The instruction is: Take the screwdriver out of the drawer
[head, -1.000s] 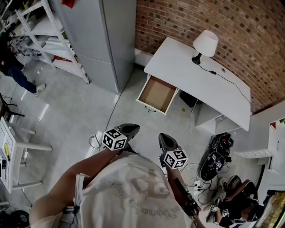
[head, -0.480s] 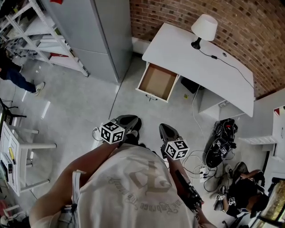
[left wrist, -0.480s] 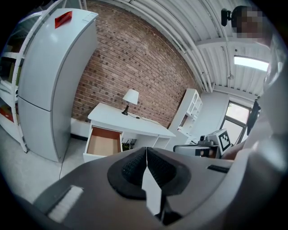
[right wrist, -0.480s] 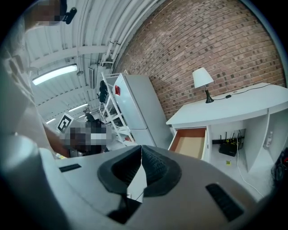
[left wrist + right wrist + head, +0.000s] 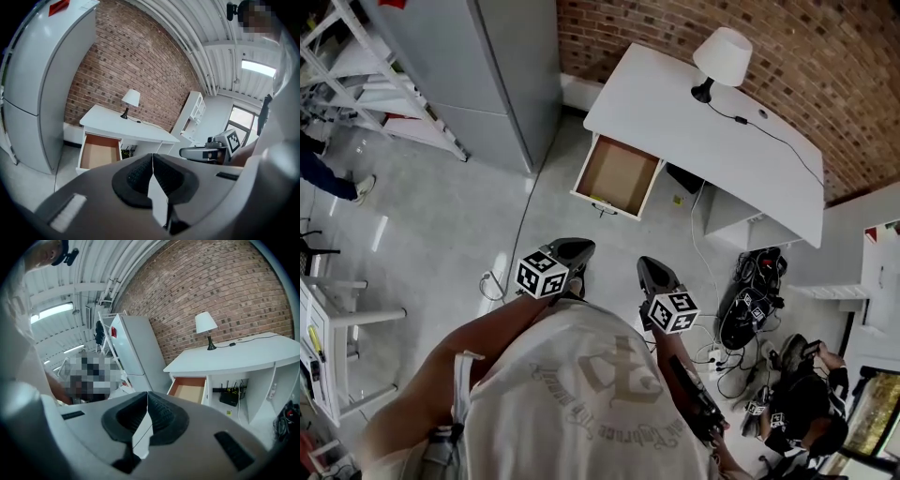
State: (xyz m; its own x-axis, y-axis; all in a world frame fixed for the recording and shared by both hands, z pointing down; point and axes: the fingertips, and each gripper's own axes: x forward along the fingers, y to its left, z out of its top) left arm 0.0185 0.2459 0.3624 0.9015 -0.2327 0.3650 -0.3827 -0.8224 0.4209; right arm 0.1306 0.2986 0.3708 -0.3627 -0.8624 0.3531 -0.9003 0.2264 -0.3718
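The jaws of the left gripper (image 5: 152, 161) are pressed together with nothing between them. Beyond them in the left gripper view, a white desk (image 5: 123, 127) stands against a brick wall (image 5: 140, 70), a lamp (image 5: 130, 99) upright on it and its drawer (image 5: 99, 152) pulled open.

In the right gripper view the right gripper (image 5: 147, 401) also has its jaws closed on nothing. The open drawer shows a plain brown floor, and a black router (image 5: 229, 397) sits under the desk.

In the head view both grippers are held low in front of the person, side by side, well apart from the desk. The drawer hangs open over the grey floor (image 5: 441, 225), beside a tall grey cabinet (image 5: 478, 75). The screwdriver cannot be made out in any view.
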